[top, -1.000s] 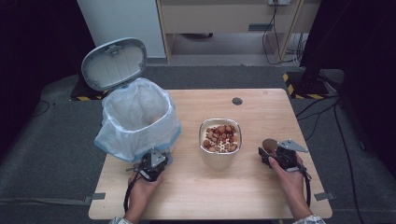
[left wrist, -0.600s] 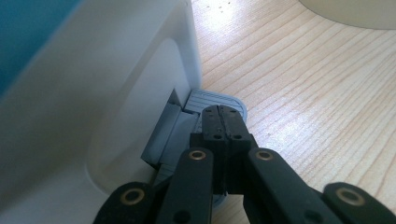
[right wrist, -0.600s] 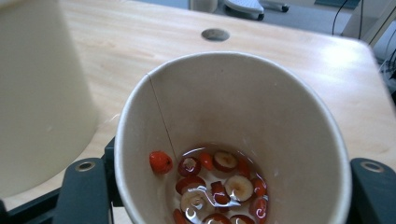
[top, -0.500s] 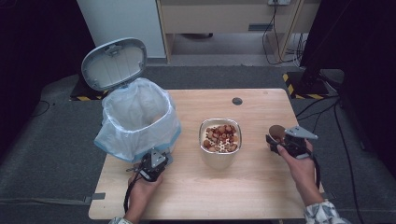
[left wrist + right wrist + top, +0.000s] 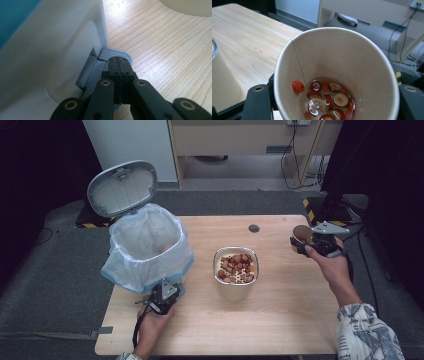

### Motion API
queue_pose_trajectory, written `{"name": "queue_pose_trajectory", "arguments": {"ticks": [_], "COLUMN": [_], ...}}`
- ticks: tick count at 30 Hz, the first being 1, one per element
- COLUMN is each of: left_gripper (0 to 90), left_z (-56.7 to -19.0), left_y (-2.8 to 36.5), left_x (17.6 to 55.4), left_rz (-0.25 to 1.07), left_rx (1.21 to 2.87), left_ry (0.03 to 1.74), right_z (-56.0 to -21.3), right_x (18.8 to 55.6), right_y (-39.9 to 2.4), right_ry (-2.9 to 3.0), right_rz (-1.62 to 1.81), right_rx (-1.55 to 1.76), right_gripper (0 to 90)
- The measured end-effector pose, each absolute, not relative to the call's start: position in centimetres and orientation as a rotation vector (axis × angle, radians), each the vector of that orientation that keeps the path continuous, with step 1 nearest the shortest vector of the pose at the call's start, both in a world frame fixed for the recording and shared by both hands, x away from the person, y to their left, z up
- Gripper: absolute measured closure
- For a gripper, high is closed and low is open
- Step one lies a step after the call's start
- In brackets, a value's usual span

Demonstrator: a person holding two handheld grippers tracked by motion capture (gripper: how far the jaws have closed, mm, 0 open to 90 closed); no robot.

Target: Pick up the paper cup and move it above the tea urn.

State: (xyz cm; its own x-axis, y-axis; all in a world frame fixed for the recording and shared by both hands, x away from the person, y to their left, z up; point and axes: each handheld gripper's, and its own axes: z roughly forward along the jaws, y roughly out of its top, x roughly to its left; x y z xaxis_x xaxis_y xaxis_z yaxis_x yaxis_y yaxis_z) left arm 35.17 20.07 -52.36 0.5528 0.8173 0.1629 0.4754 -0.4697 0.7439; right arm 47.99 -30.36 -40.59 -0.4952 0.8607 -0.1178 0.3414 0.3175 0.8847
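Steel bowl [image 5: 235, 279] between bin [image 5: 148, 251] – held cup [image 5: 301, 234]

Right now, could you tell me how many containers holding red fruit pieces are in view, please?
2. The metal bowl stands mid-table, right of the lined bin. The paper cup, with slices in liquid, is held by the right gripper above the table's right edge.
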Motion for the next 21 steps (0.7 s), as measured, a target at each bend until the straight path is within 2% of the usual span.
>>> {"name": "queue_pose_trajectory", "arguments": {"ticks": [10,21], "left_gripper": [89.5,89.5], "left_z": [-52.4,-52.4], "left_y": [20.1,20.1], "left_x": [35.1,35.1], "left_rz": [0.677,0.674], "left_rx": [2.129,2.12], "left_ry": [1.04,1.046], "right_z": [-40.3,-38.9], "right_x": [50.7,51.4], "right_y": [-30.6,-30.0], "right_ry": [2.029,2.086], "right_rz": [1.163,1.176], "right_rx": [1.056,0.937], "right_gripper": [32.9,33.1]}}
